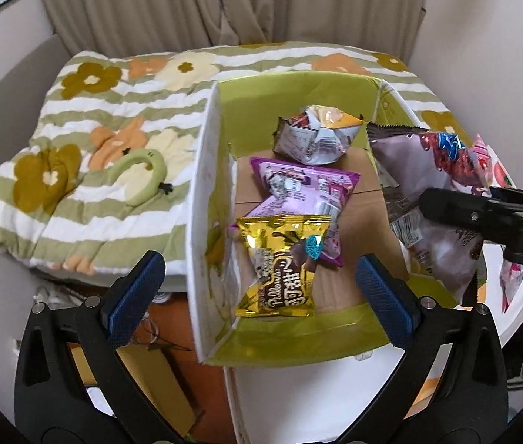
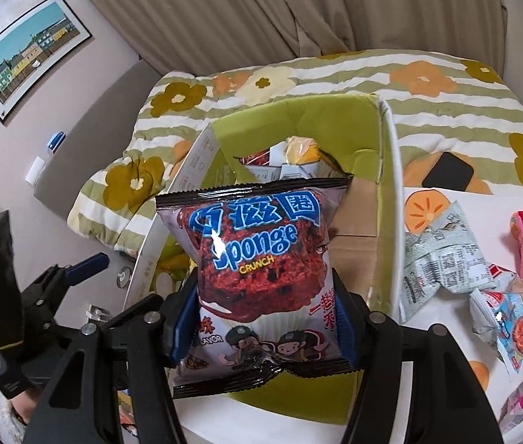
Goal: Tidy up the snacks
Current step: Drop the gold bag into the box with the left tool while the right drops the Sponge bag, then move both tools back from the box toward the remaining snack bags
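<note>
Two wrist views of snack sorting into an open box (image 1: 335, 85). The right tool (image 2: 263, 296) grips a brown-and-grey bag (image 2: 261, 259), printed "Sponge Crunch", by its lower half, one blue pad (image 2: 184, 318) on each side edge; the jaws stand partly closed and the pads press on the bag. The bag hangs above the right half of the box, over the bare cardboard floor (image 2: 357, 229). The left tool (image 1: 261, 281) hangs over the near end of the box with its jaws fully apart and nothing between them; a gold packet (image 1: 280, 262) lies directly below in the box, with a purple packet (image 1: 305, 185) and a crumpled silver-and-orange packet (image 1: 313, 137) farther back.

Step in hand, as judged: set the bag down in the box. Done well, the bag should go low over the free strip of floor to the right of the row of packets before the pads part, so that it lands flat and does not slide onto the gold packet. The right wall (image 2: 391, 192) is close; the bag's edge could catch on it.

Orientation: the bag's long axis runs away from the right tool toward the far wall, its crimped top seam (image 2: 254, 188) leading and tipped slightly left, printed face up. More packets (image 2: 442, 259) wait on the white counter (image 2: 483, 218) to the right
</note>
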Action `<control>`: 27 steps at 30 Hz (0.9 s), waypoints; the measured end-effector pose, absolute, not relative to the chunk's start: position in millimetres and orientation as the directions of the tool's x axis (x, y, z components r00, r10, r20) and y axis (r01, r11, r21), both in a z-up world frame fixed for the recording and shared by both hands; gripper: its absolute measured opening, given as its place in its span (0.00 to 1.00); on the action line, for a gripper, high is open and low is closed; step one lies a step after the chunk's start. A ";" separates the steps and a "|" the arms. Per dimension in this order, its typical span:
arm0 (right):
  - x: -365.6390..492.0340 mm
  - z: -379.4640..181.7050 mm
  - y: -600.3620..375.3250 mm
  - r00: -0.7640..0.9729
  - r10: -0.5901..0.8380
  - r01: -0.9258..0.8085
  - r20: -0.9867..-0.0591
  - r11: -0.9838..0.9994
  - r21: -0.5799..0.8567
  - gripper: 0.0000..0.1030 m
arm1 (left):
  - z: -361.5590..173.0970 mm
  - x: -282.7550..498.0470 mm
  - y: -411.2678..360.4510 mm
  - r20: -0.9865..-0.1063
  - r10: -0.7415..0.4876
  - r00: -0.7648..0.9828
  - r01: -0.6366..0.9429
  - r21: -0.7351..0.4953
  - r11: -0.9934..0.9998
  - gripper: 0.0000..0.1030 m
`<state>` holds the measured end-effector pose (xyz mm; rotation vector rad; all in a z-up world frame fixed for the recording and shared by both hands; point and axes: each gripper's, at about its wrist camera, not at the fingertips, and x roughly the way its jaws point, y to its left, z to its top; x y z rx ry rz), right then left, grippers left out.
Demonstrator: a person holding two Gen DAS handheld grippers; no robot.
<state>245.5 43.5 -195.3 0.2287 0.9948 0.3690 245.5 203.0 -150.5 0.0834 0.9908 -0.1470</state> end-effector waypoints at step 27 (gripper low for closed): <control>191.6 -173.2 32.6 0.613 0.366 -0.249 -0.700 0.931 0.268 1.00 | -131.5 199.4 206.2 -0.800 -0.095 0.592 0.094 -0.049 0.994 0.99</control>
